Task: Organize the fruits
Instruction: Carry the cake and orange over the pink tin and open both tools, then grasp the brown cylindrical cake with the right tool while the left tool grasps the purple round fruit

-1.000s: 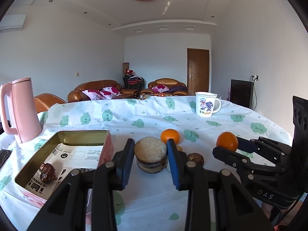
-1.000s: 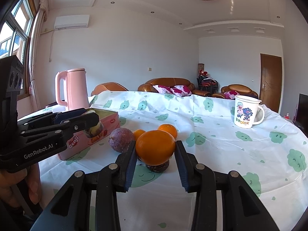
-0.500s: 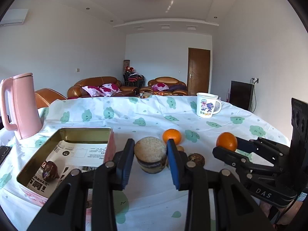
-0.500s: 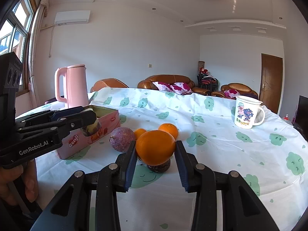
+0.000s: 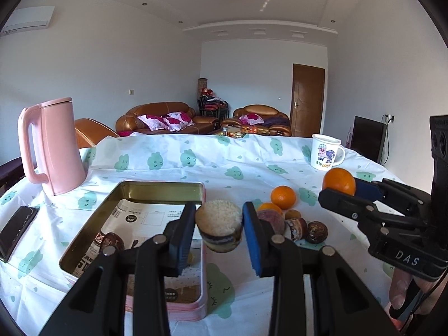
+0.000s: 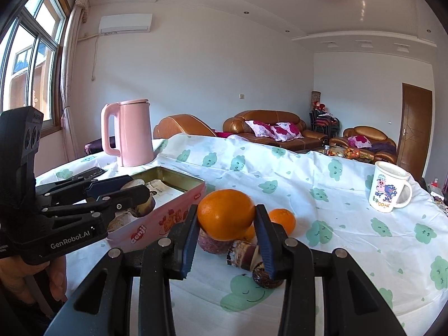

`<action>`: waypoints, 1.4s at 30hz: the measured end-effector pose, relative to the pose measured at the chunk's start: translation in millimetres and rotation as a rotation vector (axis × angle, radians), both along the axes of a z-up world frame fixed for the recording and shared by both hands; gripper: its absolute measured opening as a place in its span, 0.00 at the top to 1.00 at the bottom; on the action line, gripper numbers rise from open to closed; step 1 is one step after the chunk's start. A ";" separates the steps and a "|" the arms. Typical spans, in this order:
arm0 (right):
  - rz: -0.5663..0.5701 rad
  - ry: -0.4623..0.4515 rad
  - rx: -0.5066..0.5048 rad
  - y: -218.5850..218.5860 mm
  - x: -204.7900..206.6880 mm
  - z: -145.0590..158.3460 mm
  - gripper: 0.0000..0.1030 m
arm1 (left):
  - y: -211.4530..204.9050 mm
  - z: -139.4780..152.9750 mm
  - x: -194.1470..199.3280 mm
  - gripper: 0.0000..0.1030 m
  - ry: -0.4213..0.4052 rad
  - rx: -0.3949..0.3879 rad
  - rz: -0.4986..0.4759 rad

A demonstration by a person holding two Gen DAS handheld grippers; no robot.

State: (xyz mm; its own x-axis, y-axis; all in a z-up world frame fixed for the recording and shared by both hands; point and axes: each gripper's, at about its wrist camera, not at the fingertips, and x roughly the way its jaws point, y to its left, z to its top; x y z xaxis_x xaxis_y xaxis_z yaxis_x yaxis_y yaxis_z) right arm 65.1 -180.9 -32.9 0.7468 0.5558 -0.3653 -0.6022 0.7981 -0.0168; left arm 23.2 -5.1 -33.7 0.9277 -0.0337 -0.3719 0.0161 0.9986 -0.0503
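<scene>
My left gripper [image 5: 219,228] is shut on a cut purple fruit half [image 5: 219,229] with a pale top, held over the right rim of the pink tin box [image 5: 131,196]. The box holds printed paper and one dark fruit [image 5: 112,240]. My right gripper [image 6: 226,218] is shut on a large orange [image 6: 225,214], held above the fruit pile. The pile on the tablecloth has small oranges [image 5: 283,196], a purple round fruit [image 5: 271,221] and dark fruits [image 5: 316,231]. In the right wrist view the left gripper [image 6: 134,196] hangs over the box [image 6: 159,221].
A pink kettle [image 5: 53,145] stands at the back left and a black phone [image 5: 16,231] lies left of the box. A printed white mug [image 5: 324,152] stands at the back right. The table has a white cloth with green prints [image 5: 196,162].
Both grippers have risen and moved left, keeping hold of their fruit. The left gripper now hangs over the box's right rim.
</scene>
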 end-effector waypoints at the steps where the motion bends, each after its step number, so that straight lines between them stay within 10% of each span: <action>1: 0.011 0.002 0.002 4.3 1.1 3.2 0.60 | 5.5 1.5 -0.7 0.65 -0.002 -0.007 0.007; 15: 0.184 0.031 -0.058 95.3 16.4 20.6 0.60 | 102.9 9.5 -0.2 0.65 0.030 -0.062 0.192; 34: 0.268 0.183 -0.199 162.7 32.5 -34.9 0.60 | 113.2 -22.3 22.9 0.65 0.172 -0.080 0.155; 36: 0.276 0.195 -0.214 165.6 32.0 -37.1 0.56 | 113.0 -21.8 21.9 0.58 0.166 -0.072 0.178; 38: 0.261 0.172 -0.220 164.5 28.8 -35.9 0.45 | 113.8 -18.8 18.6 0.29 0.151 -0.078 0.190; 42: 0.207 0.113 -0.211 134.7 18.2 -28.4 0.44 | 111.5 -12.2 10.7 0.15 0.111 -0.082 0.206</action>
State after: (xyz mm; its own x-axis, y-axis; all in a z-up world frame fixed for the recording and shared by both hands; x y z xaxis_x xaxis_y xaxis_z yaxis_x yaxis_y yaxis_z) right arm 83.3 -46.2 -61.2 0.5742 0.5948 -0.5626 -0.7589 0.6446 -0.0930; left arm 33.9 106.4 -45.9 0.8714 0.1180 -0.4761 -0.1979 0.9727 -0.1212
